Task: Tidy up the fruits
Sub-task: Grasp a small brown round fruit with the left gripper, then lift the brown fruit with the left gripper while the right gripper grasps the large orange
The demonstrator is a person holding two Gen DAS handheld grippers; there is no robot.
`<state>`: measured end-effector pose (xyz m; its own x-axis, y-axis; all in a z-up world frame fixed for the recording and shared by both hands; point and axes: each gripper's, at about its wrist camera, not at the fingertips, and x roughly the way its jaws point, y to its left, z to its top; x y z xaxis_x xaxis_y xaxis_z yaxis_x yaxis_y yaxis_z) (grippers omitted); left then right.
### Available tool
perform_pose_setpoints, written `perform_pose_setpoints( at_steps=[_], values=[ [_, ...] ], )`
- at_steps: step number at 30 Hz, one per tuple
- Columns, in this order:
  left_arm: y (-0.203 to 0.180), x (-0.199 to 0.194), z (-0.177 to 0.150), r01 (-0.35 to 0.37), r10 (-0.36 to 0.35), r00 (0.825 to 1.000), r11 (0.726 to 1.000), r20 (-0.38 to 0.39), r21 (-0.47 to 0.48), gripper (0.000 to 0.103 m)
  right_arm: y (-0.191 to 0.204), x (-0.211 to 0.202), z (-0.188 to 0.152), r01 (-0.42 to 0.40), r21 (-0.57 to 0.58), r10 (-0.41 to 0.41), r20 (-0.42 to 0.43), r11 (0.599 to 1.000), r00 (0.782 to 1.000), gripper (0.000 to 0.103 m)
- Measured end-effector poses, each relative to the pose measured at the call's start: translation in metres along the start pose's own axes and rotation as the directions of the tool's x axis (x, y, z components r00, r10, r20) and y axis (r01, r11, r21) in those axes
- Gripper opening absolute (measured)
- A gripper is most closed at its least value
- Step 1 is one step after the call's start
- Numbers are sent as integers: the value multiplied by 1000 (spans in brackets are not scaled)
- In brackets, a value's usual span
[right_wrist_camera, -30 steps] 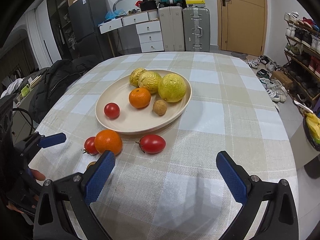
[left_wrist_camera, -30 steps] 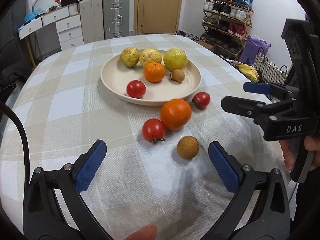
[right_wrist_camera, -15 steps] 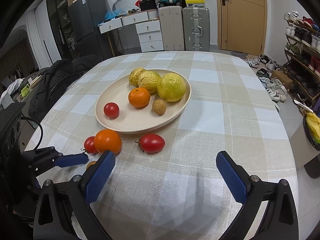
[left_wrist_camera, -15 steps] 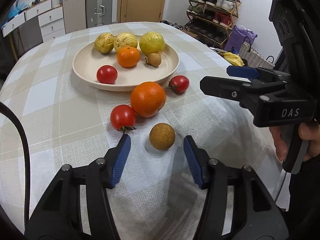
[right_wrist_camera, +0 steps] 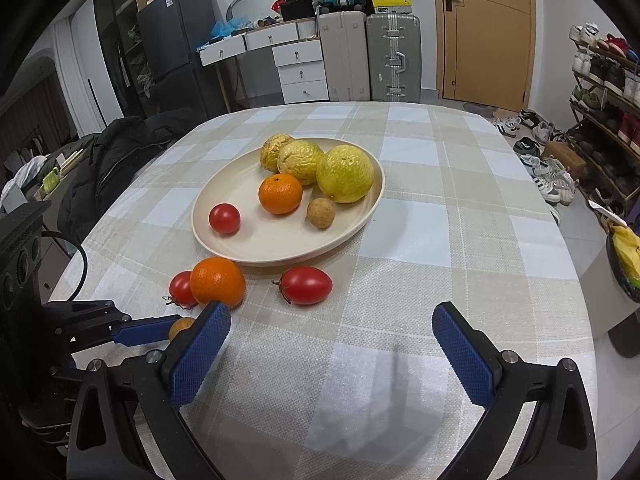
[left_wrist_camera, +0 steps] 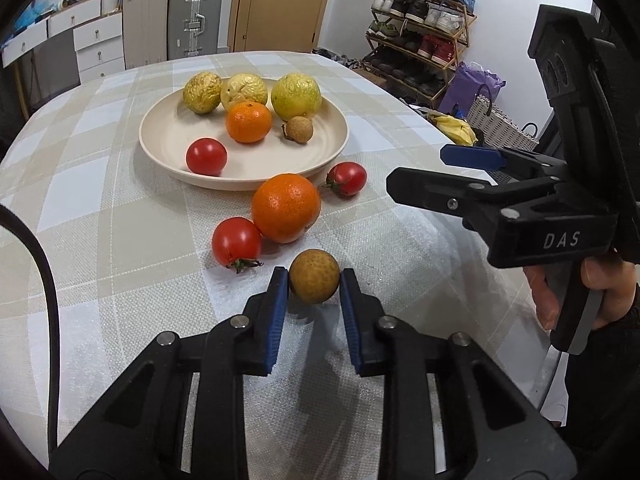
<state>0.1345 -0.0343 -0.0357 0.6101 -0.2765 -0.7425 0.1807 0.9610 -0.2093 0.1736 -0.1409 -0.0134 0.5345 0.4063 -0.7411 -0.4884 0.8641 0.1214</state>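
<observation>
Pinching the small, light, brittle-shelled longan (left_wrist_camera: 314, 276) at its widest middle, our left gripper (left_wrist_camera: 313, 285) pads touch both sides gently.

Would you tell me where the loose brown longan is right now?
In the left wrist view, the loose longan sits between the left gripper pads, just in front of the large orange.

Two upright suitcases (right_wrist_camera: 370, 56); wooden door (right_wrist_camera: 486, 28), white drawers (right_wrist_camera: 300, 68), shoe rack (left_wrist_camera: 420, 44), black jacket (right_wrist_camera: 116, 156)

Woven cloth tablecloth (left_wrist_camera: 120, 240), glossy tomatoes (left_wrist_camera: 236, 241), matt plate (left_wrist_camera: 168, 148).
</observation>
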Motion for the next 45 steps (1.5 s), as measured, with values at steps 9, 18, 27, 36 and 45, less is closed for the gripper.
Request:
perform_pose_setpoints(
  at_steps=[9,18,27,36,45],
  values=[
    [7,-16,6,-18,19,998,1000,53,-8,23,0,3,-1,3,-2,-3,-10,1000,1000,103],
    [23,-36,12,-48,54,993,997,107,-52,23,0,3,-2,2,-2,-2,-10,1000,1000,103],
    [29,-52,15,-85,94,984,994,152,-64,23,6,6,-3,0,-18,0,-17,1000,1000,103],
    [34,-63,17,-88,102,979,993,178,-81,24,10,8,-4,-2,-28,2,-21,1000,1000,103],
    [38,-66,18,-103,118,975,991,186,-87,23,15,10,-5,-4,-40,3,-24,999,1000,103]
  ],
)
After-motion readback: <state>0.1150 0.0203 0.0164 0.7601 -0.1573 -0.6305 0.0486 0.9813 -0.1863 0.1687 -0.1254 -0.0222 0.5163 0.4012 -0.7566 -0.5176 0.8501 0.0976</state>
